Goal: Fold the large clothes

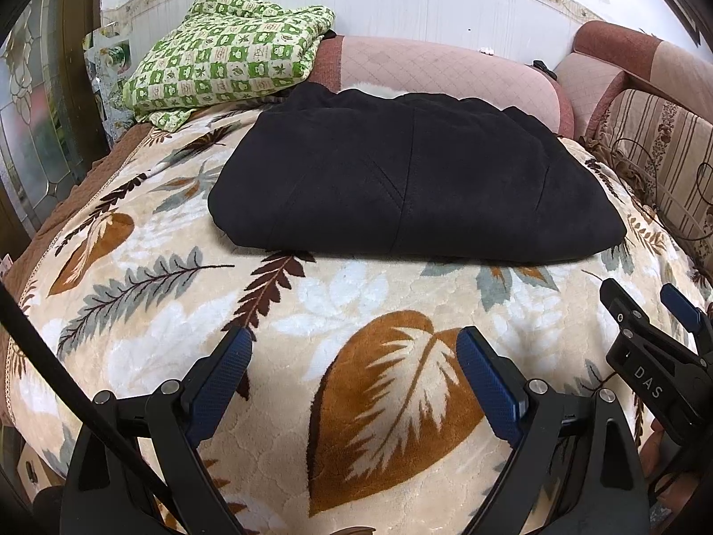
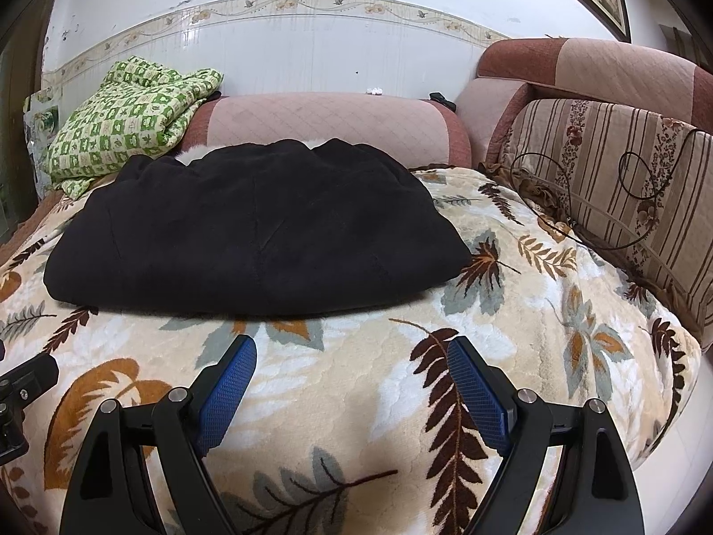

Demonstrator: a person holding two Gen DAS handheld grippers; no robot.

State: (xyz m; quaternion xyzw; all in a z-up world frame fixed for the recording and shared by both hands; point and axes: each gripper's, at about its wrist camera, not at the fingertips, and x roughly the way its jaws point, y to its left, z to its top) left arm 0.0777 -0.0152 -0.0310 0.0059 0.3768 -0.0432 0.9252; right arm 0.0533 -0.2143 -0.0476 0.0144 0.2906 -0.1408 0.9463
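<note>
Both your wrist cameras are looking low across the leaf-print blanket toward the wall, sharing the black folded garment; your left view is seemingly sitting slightly nearer.

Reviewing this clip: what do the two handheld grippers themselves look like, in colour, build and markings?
Both match. The left gripper and right gripper have matte black angular frames with triangular cut-outs and silver pivot pins. Their jaws carry blue pads with a fine knurled texture. In the left wrist view, the right gripper's side shows white lettering "DAS". A thin black cable crosses that view's left edge.
</note>
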